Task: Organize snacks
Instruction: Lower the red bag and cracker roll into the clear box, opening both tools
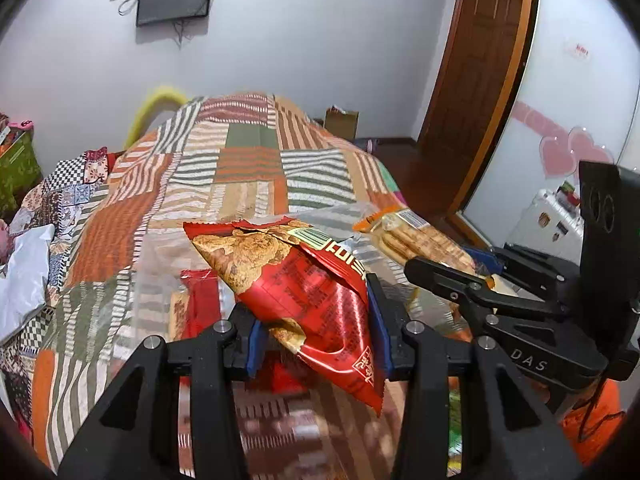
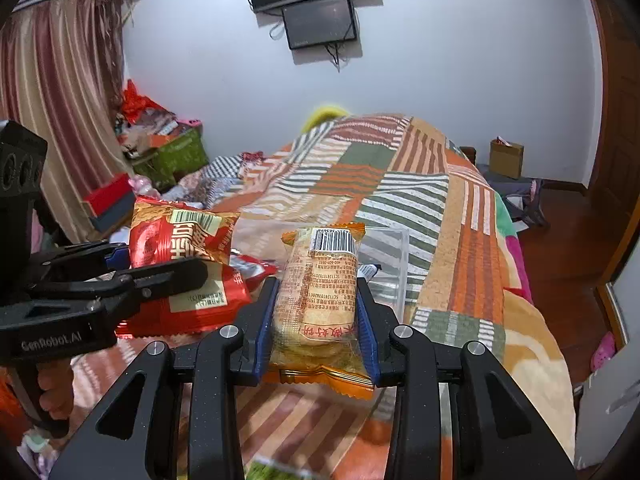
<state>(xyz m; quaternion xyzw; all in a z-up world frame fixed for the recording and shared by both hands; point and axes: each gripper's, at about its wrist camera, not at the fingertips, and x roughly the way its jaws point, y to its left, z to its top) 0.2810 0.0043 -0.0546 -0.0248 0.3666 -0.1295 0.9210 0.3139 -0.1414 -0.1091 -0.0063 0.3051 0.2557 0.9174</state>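
So the left gripper (image 1: 316,320) is clamping a crinkly red foil snack bag (image 1: 296,280) between its blue pads, bag sticking out toward 12 o'clock. The right gripper (image 2: 316,320) is squeezing a clear orange-edged cracker pack (image 2: 320,296) the same way. Only the right view's showing a clear plastic bin (image 2: 394,264) at 1 o'clock. Everything's hanging over a striped patchwork bedspread (image 1: 248,160), with dark wall screens (image 2: 316,0) behind.

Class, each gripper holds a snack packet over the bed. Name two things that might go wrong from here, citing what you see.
1. The left gripper pinches only the lower part of the red snack bag; the puffy bag may slip or its contents get crushed.
2. The right gripper squeezes the orange biscuit packet across its middle; the biscuits may crack. The two grippers sit close together above the clear plastic container and may collide.
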